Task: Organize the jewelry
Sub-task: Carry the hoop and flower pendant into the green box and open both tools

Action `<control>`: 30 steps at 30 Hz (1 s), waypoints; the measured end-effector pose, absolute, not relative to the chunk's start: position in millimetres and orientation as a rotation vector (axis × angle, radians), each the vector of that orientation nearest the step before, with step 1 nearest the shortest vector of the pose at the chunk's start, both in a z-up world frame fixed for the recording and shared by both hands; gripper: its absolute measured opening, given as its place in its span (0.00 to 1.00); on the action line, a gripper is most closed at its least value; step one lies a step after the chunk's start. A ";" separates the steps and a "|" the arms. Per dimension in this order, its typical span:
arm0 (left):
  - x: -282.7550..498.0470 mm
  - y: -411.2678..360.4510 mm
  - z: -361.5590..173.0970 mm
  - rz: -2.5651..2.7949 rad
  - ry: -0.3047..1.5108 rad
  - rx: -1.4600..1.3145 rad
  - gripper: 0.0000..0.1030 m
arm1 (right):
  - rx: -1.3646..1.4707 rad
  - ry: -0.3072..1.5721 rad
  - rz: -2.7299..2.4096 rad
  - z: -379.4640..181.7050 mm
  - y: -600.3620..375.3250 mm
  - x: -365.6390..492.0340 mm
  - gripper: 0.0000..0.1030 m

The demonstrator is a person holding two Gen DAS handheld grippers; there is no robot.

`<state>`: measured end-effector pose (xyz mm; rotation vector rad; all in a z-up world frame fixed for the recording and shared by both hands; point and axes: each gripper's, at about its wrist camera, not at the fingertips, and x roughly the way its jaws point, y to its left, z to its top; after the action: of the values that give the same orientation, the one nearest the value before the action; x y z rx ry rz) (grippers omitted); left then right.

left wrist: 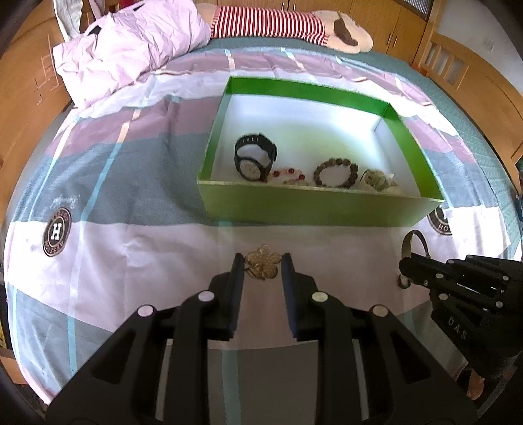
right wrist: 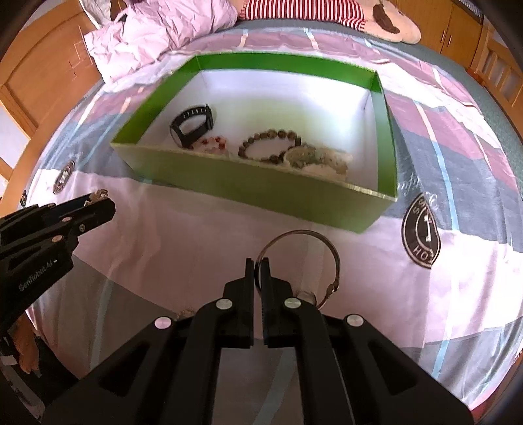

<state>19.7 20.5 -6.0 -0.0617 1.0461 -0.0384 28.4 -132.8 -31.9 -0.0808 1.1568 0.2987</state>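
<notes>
My left gripper [left wrist: 263,261] is shut on a pale gold flower brooch [left wrist: 264,260], which hangs just above the bedspread in front of the green box [left wrist: 310,90]. My right gripper [right wrist: 258,263] is shut on the rim of a thin silver bangle [right wrist: 313,233], whose loop curves off to the right of the fingers. In the right wrist view the left gripper [right wrist: 104,200] comes in from the left with the brooch [right wrist: 98,195] at its tip. The right gripper [left wrist: 405,266] and the bangle [left wrist: 415,237] show at the right of the left wrist view.
The green box [right wrist: 287,62] has a white floor holding a black watch [left wrist: 253,160], a red bead bracelet [left wrist: 289,175], a brown bead bracelet [left wrist: 335,173] and a greenish piece [left wrist: 379,181]. Crumpled pink bedding [left wrist: 130,49] and a striped plush toy [left wrist: 278,24] lie behind it.
</notes>
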 end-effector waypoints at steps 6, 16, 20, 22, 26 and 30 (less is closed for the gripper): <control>24.2 21.8 18.2 -0.051 0.951 -0.067 0.23 | -0.031 1.014 0.323 8.3 -139.9 28.4 0.03; 68.6 26.1 42.7 -0.080 0.885 -0.119 0.23 | 0.069 0.849 0.274 33.0 -166.6 61.7 0.03; 90.2 28.8 40.9 -0.130 0.869 -0.169 0.23 | 0.123 0.827 0.295 24.2 -172.3 82.4 0.03; 100.8 30.8 33.4 -0.148 0.896 -0.204 0.23 | 0.095 0.848 0.283 14.7 -168.6 93.9 0.03; 117.3 33.3 12.6 -0.135 0.948 -0.209 0.23 | 0.060 0.888 0.262 -2.8 -164.3 108.3 0.03; 127.1 33.6 -7.6 -0.151 1.008 -0.248 0.23 | 0.090 0.935 0.255 -18.3 -165.1 118.3 0.03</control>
<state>127.1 33.6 -7.6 -0.2480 1.0079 -0.1513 118.3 -165.1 -18.3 0.0904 0.9352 0.2552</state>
